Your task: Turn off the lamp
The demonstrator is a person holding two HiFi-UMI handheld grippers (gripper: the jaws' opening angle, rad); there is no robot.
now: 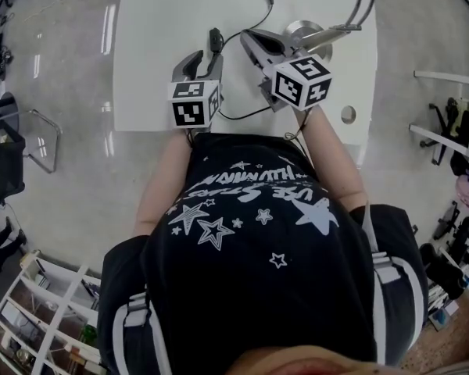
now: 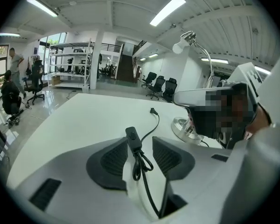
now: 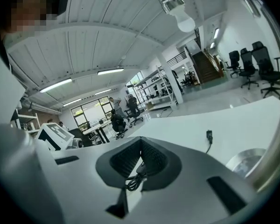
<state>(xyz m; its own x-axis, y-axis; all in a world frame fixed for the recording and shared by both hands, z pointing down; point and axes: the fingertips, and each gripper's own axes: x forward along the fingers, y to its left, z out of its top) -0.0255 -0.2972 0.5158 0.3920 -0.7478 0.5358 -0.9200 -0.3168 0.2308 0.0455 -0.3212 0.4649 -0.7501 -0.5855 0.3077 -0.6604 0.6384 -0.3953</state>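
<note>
The switch point(image 2: 133, 136) on the lamp's cord is seen lying on the white table point(image 1: 156, 37), between the parted jaws of the left gripper point(image 2: 140, 142). The lamp point(image 1: 301, 28) is set just to its right. The right gripper point(image 3: 140, 143) is held closed and empty near the lamp.

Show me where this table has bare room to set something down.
Bare: the table's left half, between its left edge and the left hand-held gripper. Crowded: the right half, with switch, cord, right hand-held gripper and lamp base.
</note>
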